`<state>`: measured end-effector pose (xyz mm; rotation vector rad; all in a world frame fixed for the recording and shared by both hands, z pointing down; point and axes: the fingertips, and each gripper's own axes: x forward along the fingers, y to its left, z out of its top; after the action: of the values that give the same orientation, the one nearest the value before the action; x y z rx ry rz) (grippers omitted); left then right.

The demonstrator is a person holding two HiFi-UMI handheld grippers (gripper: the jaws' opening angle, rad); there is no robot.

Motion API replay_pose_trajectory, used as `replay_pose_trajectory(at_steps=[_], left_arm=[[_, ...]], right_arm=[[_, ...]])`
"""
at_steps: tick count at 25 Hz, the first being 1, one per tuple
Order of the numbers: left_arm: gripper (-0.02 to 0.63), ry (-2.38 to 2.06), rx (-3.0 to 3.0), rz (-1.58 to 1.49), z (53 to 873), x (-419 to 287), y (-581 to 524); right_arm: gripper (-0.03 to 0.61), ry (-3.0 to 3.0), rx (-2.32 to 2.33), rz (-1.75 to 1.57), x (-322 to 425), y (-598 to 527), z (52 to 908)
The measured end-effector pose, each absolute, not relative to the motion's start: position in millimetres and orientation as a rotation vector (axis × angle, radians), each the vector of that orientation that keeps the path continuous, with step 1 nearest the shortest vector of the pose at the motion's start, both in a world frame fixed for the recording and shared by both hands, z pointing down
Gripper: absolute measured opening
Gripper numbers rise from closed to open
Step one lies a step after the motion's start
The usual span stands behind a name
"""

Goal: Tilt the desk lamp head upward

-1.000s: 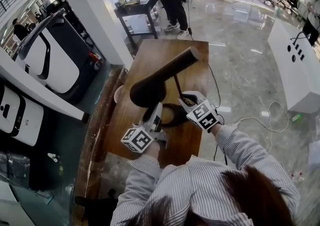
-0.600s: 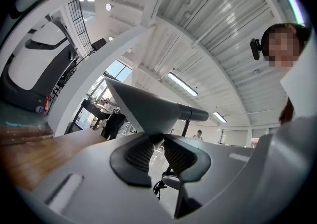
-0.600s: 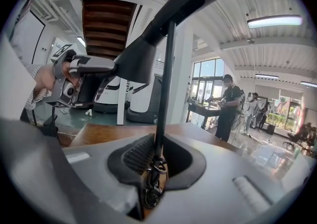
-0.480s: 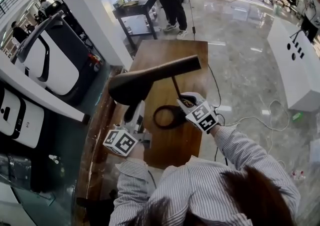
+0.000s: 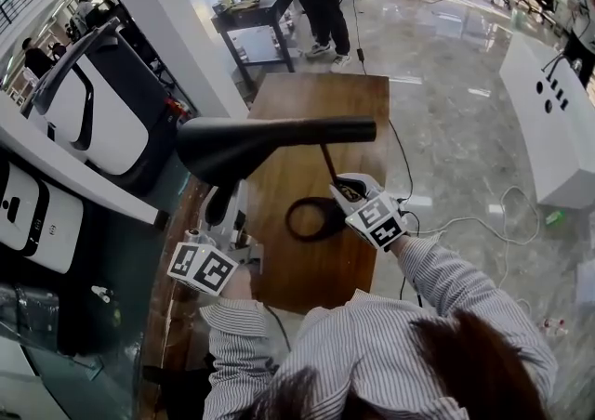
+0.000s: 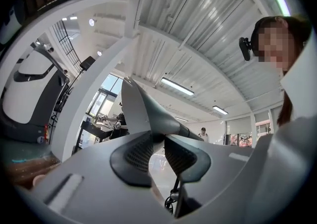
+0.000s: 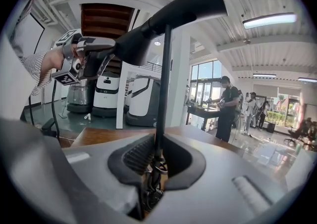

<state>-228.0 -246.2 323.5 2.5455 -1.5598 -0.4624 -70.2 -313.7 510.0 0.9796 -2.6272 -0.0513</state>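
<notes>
A black desk lamp stands on the wooden table (image 5: 316,93). Its long head (image 5: 265,141) lies roughly level above the table, wide end to the left. From below, my left gripper (image 5: 220,210) is shut on that wide end; in the left gripper view the pads (image 6: 136,151) pinch the head's thin rim (image 6: 141,111). My right gripper (image 5: 346,189) is shut on the thin upright stem (image 7: 162,84) just above the ring base (image 5: 311,218). The right gripper view shows the lamp head (image 7: 183,10) overhead with the left gripper (image 7: 91,59) at its far end.
White machines (image 5: 93,102) and a white pillar (image 5: 177,28) stand to the left. At a black table (image 5: 265,5) beyond, a person is working. A white cabinet (image 5: 548,121) is at the right, and the lamp's cable (image 5: 465,218) trails over the floor.
The wide end of the lamp head has swung up and leftward, from pointing down to about level. My left gripper went with it, to the left. The right gripper stayed on the stem.
</notes>
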Motion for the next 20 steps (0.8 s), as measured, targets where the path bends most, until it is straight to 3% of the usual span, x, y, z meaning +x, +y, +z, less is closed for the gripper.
replay_pose_trajectory(at_steps=[20], left_arm=[[0.075, -1.568, 2.721, -0.541, 238, -220, -234]], right_arm=[[0.044, -2.638, 1.066, -0.041, -72, -314, 499]])
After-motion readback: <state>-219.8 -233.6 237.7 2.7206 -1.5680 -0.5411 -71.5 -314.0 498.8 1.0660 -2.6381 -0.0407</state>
